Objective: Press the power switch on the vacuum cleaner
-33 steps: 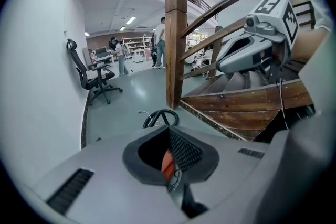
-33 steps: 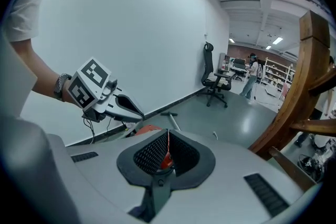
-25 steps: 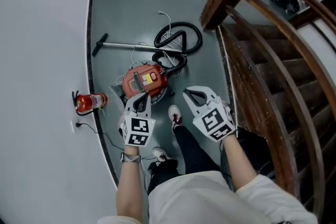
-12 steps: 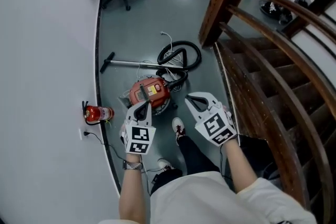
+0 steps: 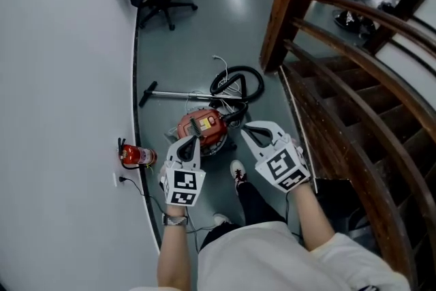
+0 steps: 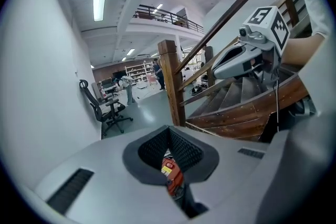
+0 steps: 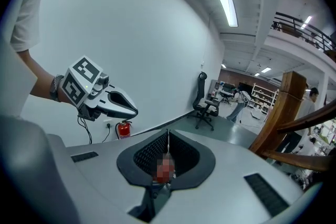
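The grey floor [image 5: 204,31] curves along a white wall, where a small red fire extinguisher [image 5: 138,156] stands. Your left gripper [image 5: 191,141] has its fingers closed on nothing. The round red vacuum cleaner [image 5: 202,127] lies far below, its switch too small to pick out. Your right gripper [image 5: 248,128] is likewise shut and empty. Reaching down blind, you could press the wrong spot or snag the looped black hose [image 5: 238,82].

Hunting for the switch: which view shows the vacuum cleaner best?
Head view: the red vacuum cleaner lies in plain sight on the floor. Left gripper view shows a sliver past its jaws; right gripper view, nothing clear.
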`<action>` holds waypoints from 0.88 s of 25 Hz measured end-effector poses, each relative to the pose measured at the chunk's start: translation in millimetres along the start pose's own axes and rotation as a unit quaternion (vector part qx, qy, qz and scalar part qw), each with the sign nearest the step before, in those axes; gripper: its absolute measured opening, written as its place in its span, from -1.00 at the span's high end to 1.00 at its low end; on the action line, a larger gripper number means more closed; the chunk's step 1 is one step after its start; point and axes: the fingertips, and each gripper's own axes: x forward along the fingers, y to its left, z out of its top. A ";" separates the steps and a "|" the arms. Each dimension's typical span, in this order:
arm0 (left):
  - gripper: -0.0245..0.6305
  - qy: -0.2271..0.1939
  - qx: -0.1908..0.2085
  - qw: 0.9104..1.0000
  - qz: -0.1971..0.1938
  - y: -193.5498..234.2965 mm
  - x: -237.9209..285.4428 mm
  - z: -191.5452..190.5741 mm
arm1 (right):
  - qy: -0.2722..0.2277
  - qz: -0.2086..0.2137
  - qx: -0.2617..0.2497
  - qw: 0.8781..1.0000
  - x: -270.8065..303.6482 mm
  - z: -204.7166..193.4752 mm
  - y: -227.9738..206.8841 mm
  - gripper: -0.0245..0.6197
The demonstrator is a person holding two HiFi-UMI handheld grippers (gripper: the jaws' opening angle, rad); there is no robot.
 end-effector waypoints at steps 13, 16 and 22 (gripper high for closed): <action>0.92 -0.053 0.022 0.998 -0.005 -21.3 -73.7 44.0 | -0.017 -0.014 -0.049 0.999 -60.5 38.1 37.8 0.83; 0.92 -0.066 0.029 0.997 -0.003 -26.7 -93.8 51.9 | -0.019 -0.017 -0.057 0.998 -75.4 41.7 47.8 0.83; 0.92 -0.089 0.042 0.995 0.008 -35.3 -129.5 63.5 | -0.036 -0.030 -0.061 0.997 -104.5 56.7 64.6 0.83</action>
